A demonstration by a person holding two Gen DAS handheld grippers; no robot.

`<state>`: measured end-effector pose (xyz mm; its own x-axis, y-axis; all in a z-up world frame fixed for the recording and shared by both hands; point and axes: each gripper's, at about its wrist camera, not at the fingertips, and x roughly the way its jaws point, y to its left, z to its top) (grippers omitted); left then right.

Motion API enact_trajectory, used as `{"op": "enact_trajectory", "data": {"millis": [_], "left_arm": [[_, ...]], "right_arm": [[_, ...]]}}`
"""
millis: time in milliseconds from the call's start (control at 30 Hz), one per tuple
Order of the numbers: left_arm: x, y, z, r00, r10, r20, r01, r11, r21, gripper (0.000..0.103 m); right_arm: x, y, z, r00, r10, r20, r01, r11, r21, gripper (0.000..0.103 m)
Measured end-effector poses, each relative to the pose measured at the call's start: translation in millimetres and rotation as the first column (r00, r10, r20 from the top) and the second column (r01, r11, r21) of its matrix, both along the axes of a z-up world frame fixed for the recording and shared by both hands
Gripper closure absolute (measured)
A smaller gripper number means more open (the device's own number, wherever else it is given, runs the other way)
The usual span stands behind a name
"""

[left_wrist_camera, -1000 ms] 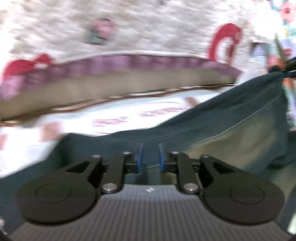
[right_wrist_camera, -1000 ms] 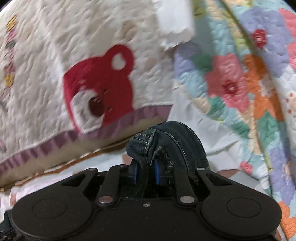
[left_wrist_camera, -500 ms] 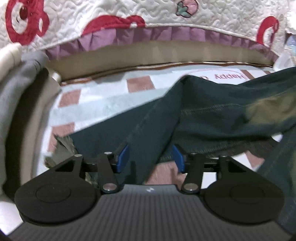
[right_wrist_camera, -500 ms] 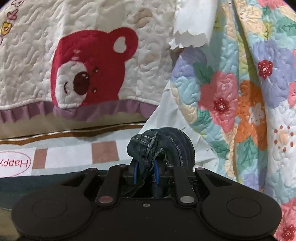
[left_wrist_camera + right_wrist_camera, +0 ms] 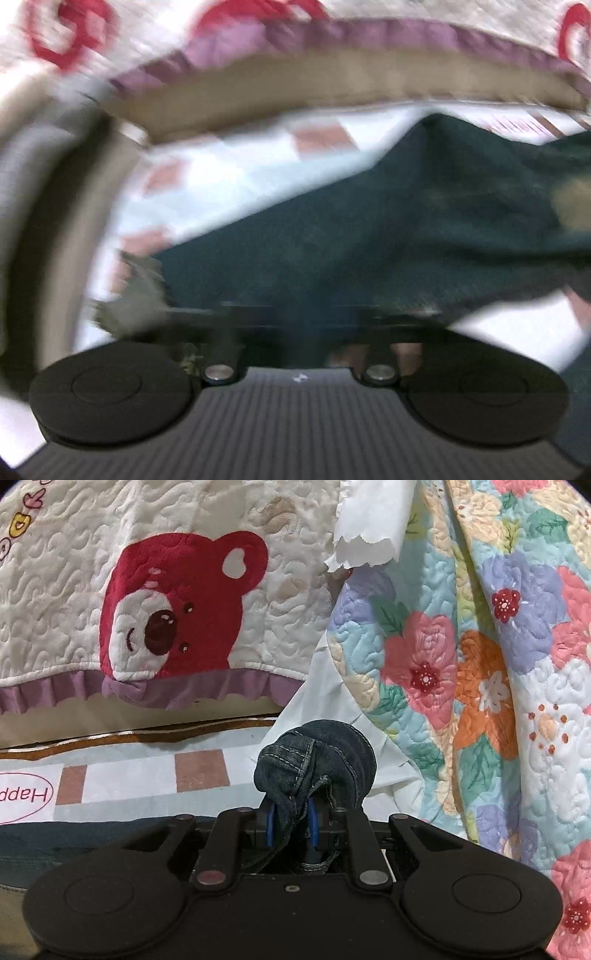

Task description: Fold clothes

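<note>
On my right tongs (image 5: 290, 823) I have a bunched wad of the dark jeans (image 5: 314, 764) clenched between the 2 blue pads, lifted above the checked sheet (image 5: 147, 771). The rest of the jeans sprawl loosely across that sheet in front of the left tongs (image 5: 295, 325), with a frayed hem (image 5: 136, 295) off to the left. That view is badly smeared, so I cannot tell whether the left tongs are clenched or released; denim lies across them. Behind stand the bear quilt (image 5: 177, 620) and the floral quilt (image 5: 480, 664). By my reading the fold is barely begun: the garment is rumpled, no clean crease shows, and laying it flat, doubling it and tidying all remain.
</note>
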<state>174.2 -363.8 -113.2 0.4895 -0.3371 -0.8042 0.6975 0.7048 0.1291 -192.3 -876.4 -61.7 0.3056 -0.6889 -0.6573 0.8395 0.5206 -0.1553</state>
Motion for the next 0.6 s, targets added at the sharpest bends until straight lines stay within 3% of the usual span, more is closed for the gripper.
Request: {"op": "enact_trajectory", "data": {"millis": [100, 233, 367, 467, 600], "left_arm": [[-8.4, 2.5, 25.2, 0.994, -0.038, 0.103, 0.035, 0.999, 0.036, 0.103], [-1.2, 27.2, 80.1, 0.975, 0.115, 0.191, -0.102, 0.992, -0.076, 0.103], [-13.4, 43.7, 121.9, 0.934, 0.185, 0.307, -0.146, 0.979, -0.145, 0.102], [-16.8, 58.9, 147.8, 0.906, 0.268, 0.328, -0.202, 0.954, -0.221, 0.102], [-25.6, 82.5, 160.4, 0.885, 0.368, 0.286, -0.273, 0.907, -0.321, 0.102]], "right_arm": [[5.3, 1.7, 2.8, 0.998, 0.045, -0.049, -0.046, 0.999, -0.012, 0.084], [-0.2, -0.2, 11.9, 0.997, 0.068, -0.024, -0.068, 0.998, -0.006, 0.084], [-13.6, -1.8, 15.4, 0.998, 0.043, 0.054, -0.044, 0.999, 0.014, 0.084], [-27.0, -4.3, 19.5, 0.991, 0.021, 0.134, -0.026, 0.999, 0.034, 0.084], [-42.1, -10.1, 22.8, 0.977, -0.003, 0.215, -0.005, 0.999, 0.034, 0.084]]}}
